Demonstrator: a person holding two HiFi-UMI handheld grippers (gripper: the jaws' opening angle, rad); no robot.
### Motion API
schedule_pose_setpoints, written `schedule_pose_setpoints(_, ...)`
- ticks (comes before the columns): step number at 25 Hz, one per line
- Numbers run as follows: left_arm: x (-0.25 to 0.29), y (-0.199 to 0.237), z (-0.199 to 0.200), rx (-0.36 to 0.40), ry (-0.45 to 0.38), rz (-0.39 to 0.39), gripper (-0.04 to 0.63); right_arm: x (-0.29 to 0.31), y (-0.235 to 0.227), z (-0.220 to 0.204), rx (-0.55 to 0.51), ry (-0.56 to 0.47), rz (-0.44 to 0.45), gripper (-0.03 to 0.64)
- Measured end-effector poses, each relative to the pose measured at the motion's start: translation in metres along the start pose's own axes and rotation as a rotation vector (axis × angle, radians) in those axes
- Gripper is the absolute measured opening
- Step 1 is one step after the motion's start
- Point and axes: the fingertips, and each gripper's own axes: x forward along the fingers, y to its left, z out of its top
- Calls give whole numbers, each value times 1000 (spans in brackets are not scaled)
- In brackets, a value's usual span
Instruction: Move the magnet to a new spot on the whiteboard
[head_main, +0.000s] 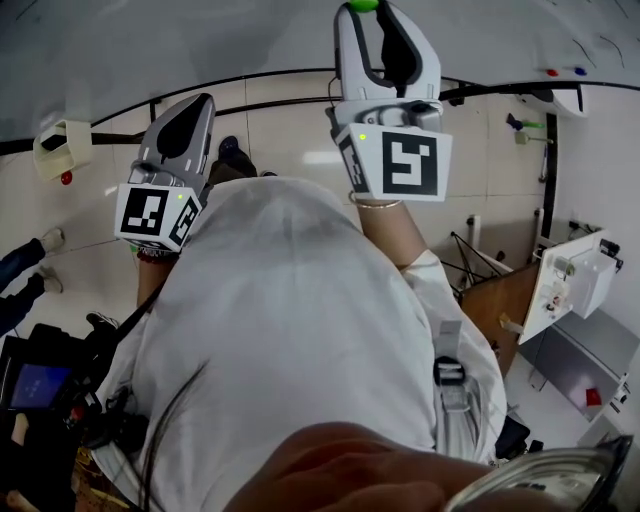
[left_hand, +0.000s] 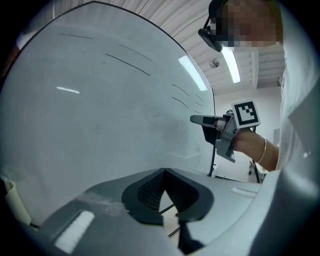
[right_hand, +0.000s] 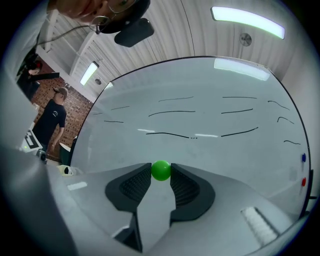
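The right gripper (right_hand: 160, 173) is pinching the small green magnet (right_hand: 160, 170) between the very tips of its jaws, at the lower middle of the right gripper view. In the head view the same magnet is showing at the top edge of the frame, just in front of the whiteboard (right_hand: 200, 90). Whether it is touching the board I cannot tell.

The hold is sitting far out on the tips and the magnet is round, so I judge it could roll or pop free. The step calls for a steady squeeze, a square approach to the board, and a release only once the magnet is seated flat. A bare patch away from the black marker lines (right_hand: 170, 134) looks the sensible target.

The left gripper (left_hand: 164, 171) is hanging near the board in the lower middle of its own view, its jaws pressed together at the tips on nothing.

A red magnet (right_hand: 303, 181) and a blue magnet (right_hand: 303, 157) are sitting at the board's right edge.
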Motion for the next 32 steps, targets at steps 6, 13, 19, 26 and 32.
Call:
schedule_pose_setpoints(6,27,12,8,53,12,-142,6,30,4,-1,-37,8,-38,124)
schedule_pose_setpoints(13,47,4,7,107,62,-332,6,35,-5,-3,-23,6,-113,124)
schedule_pose_setpoints(19,61,4,18,111,28,-402,6,35,-5,-4,-14,-1,-119,124)
schedule_pose_setpoints(26,62,17,11,28,42,-270,6,29,-9,-29,33,38,-74,187)
schedule_pose_setpoints(32,26,1,-16,-56,97,-104,6,-12,-17,-66,105,134,13,189)
